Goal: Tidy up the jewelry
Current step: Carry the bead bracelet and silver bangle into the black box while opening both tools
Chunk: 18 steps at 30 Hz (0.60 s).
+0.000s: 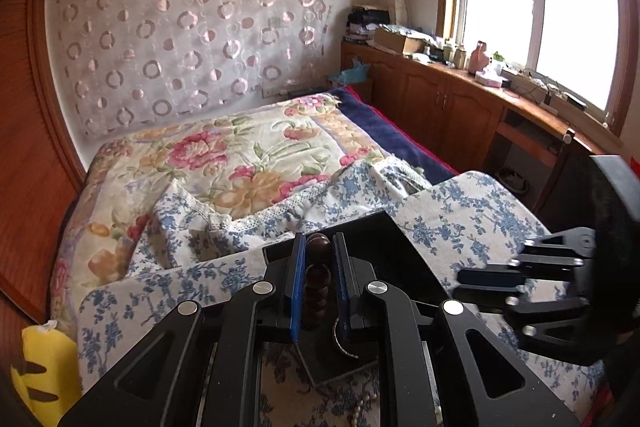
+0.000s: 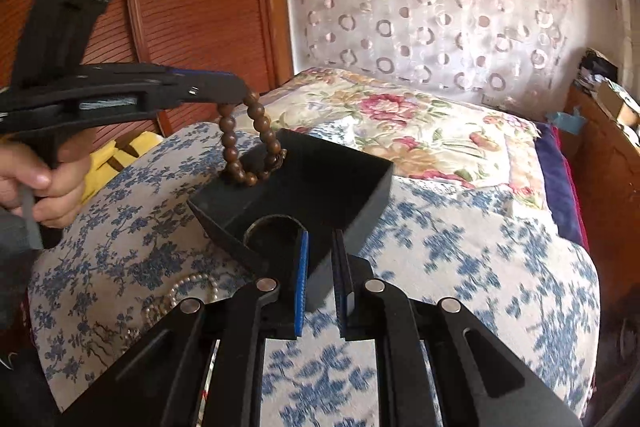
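Above black tray [image 2: 340,183], left tool [image 1: 319,283] pinching bead bracelet [image 2: 248,143].

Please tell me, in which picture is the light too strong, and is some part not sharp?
Left wrist view: the window is blown out to white, the right gripper looks motion-blurred, and the wooden bead bracelet is sharp. Right wrist view: even light, straight edges bent by the fisheye, and the blue-flowered cloth smeared.

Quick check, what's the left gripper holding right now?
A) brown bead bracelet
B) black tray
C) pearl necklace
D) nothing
A: the left gripper is shut on the brown bead bracelet, which hangs from it above the corner of the black tray; the pearl necklace lies on the cloth.
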Tool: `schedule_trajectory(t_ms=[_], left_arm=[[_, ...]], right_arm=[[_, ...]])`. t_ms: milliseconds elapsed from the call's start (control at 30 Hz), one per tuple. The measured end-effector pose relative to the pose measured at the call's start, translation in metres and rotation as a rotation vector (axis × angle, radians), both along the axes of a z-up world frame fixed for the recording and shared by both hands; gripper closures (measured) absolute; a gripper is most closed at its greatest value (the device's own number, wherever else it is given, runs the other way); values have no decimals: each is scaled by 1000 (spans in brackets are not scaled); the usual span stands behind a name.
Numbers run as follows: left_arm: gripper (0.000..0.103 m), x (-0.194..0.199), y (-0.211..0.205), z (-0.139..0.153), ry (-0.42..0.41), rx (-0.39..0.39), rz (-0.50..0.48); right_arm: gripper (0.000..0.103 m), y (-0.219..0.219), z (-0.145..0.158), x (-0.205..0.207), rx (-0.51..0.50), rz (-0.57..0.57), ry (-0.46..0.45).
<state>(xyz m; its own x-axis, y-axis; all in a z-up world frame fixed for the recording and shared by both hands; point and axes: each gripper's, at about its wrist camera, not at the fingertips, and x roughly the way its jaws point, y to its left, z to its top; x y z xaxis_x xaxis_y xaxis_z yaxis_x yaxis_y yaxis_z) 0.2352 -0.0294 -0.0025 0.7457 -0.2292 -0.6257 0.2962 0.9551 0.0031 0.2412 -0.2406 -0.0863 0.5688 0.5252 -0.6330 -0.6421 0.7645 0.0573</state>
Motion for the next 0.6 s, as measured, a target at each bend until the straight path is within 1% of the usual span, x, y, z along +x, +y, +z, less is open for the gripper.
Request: schedule_trajectory(t_ms=[133, 267, 433, 600], left_arm=[[90, 11, -1, -9, 22, 7, 7], [89, 3, 1, -10, 13, 5, 11], [81, -24, 1, -6, -1, 5, -2], [81, -63, 2, -9, -4, 1, -25]], right_arm=[[89, -9, -4, -4, 6, -30, 11], [89, -14, -7, -13, 15, -42, 12], [89, -17, -10, -33, 25, -47, 15], [89, -16, -15, -60, 38, -55, 22]])
